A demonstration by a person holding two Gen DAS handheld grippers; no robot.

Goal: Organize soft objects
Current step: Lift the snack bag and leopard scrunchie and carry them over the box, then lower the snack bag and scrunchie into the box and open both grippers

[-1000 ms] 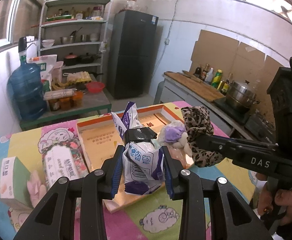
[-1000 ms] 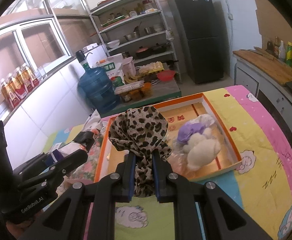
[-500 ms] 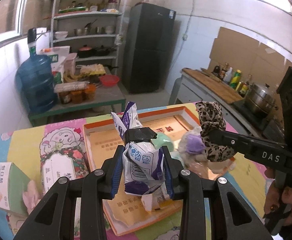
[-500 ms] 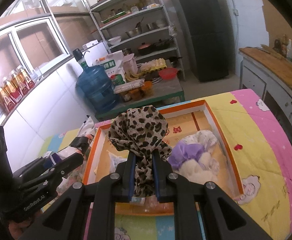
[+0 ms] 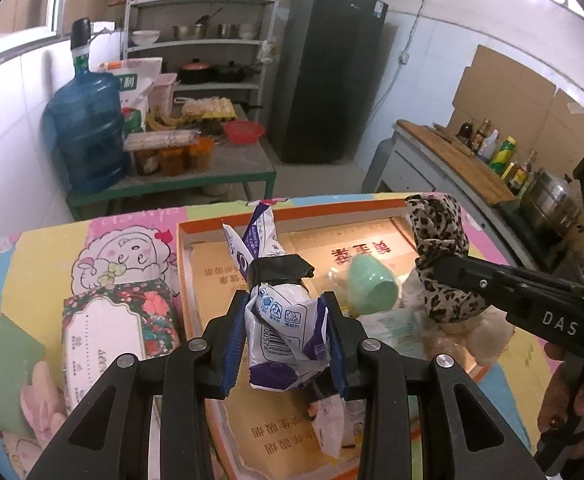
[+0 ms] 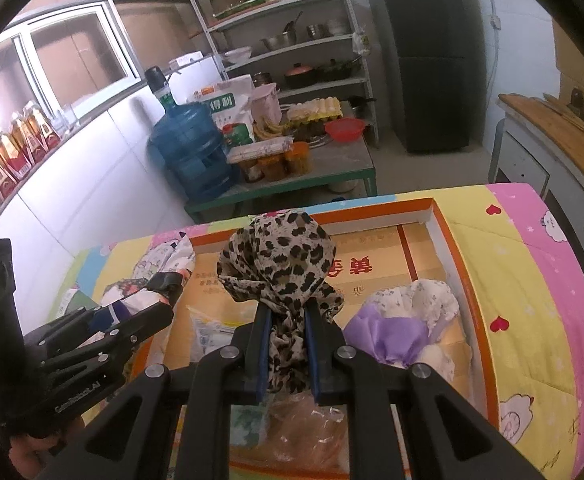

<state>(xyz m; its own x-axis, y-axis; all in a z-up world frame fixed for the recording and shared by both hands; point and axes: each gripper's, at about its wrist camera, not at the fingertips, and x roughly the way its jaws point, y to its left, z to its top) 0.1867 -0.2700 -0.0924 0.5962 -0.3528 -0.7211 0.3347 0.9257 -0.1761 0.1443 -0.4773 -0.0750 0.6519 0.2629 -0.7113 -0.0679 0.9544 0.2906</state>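
Observation:
My left gripper [image 5: 284, 322] is shut on a crumpled white and purple plastic packet [image 5: 281, 320], held over the left part of an orange-rimmed cardboard tray [image 5: 179, 264]. My right gripper [image 6: 286, 346] is shut on a leopard-print cloth [image 6: 279, 260], which hangs above the tray [image 6: 448, 232]; the same cloth [image 5: 440, 248] and gripper show at the right of the left wrist view. Inside the tray lie a purple and white plush bundle [image 6: 408, 320], a mint green soft object [image 5: 372, 288] and clear plastic bags [image 6: 304, 412].
The tray rests on a table with a cartoon-print cover [image 6: 532, 264]. Left of the tray lie a floral tissue pack [image 5: 111, 328] and a green box [image 5: 7, 364]. Behind stand a low table [image 6: 332, 168] with a blue water jug [image 5: 87, 132], shelves and a dark fridge [image 5: 328, 72].
Both grippers have moved forward and down over the tray, each keeping hold of its item. The tray and its contents now fill more of both views, and the mint green object has come into sight.

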